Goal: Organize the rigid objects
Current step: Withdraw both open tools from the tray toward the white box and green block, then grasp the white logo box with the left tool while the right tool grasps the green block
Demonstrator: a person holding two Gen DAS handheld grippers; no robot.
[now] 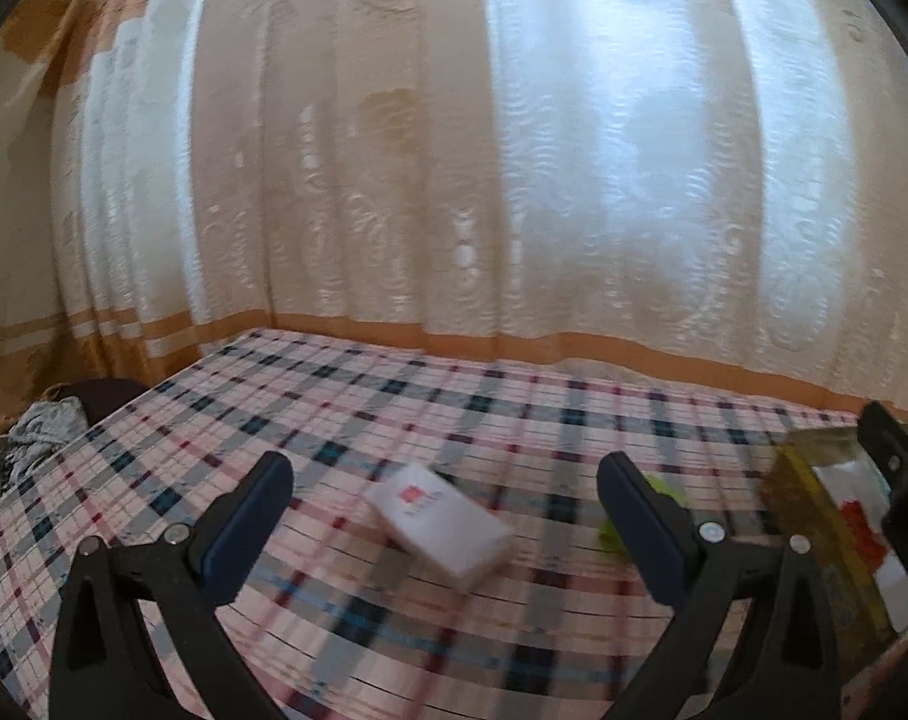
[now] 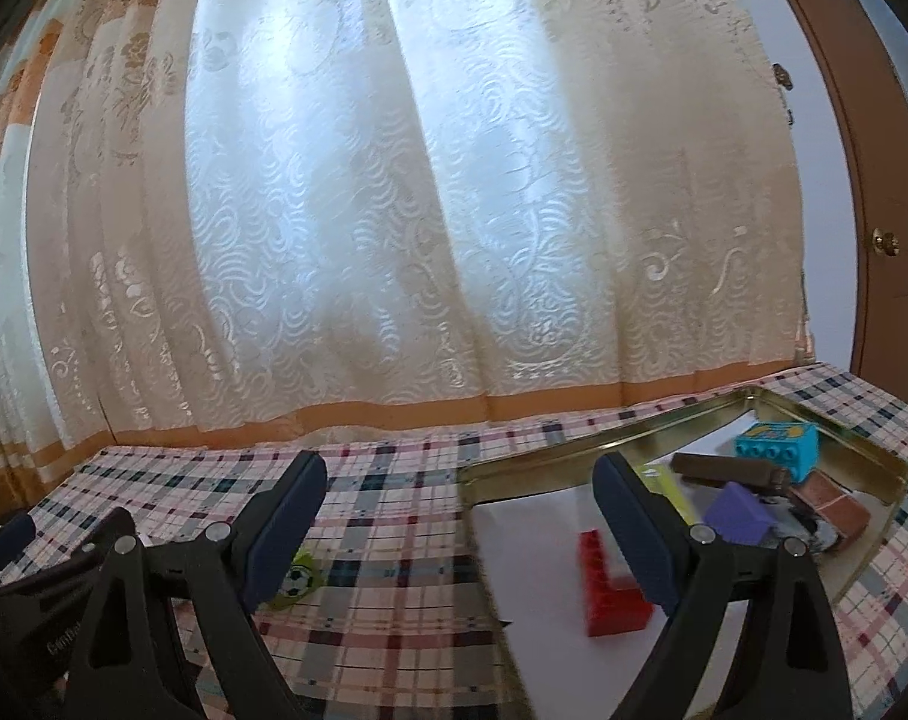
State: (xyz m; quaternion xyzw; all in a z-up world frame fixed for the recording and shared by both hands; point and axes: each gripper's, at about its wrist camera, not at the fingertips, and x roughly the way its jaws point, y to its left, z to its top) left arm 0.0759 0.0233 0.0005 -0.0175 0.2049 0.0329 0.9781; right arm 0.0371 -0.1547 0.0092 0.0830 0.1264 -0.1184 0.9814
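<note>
Item one, the left gripper [image 1: 445, 495]: we find its jaws spread wide with nothing between them, raised above the checked tablecloth [image 1: 394, 408]. A white box [image 1: 439, 525] with a red mark on top lies flat on the cloth, in line with the gap between the fingers and a little beyond them, touching neither; it is blurred. A yellow-green piece [image 1: 658, 489] shows just past the right finger, mostly hidden by it.

Item two, the right gripper [image 2: 460, 507]: we record it likewise wide apart and holding nothing. Its left finger sits over bare cloth; its right finger overlaps the gold tin tray [image 2: 574, 441] at the right of the table.

Item three, tray contents: a white sheet lining the floor, a red L-shaped brick [image 2: 601, 585] at the near side, a purple block [image 2: 739, 513], a brown bar [image 2: 730, 471], a cyan studded block [image 2: 775, 447] at the far corner, and a brick-red block [image 2: 835, 501] against the right wall.

Item four: a green disc with a football print [image 2: 298, 579] lies on the cloth left of the tray, partly behind the right gripper's left finger.

Item five: a patterned cream curtain [image 2: 394, 210] hangs along the far edge of the table.
</note>
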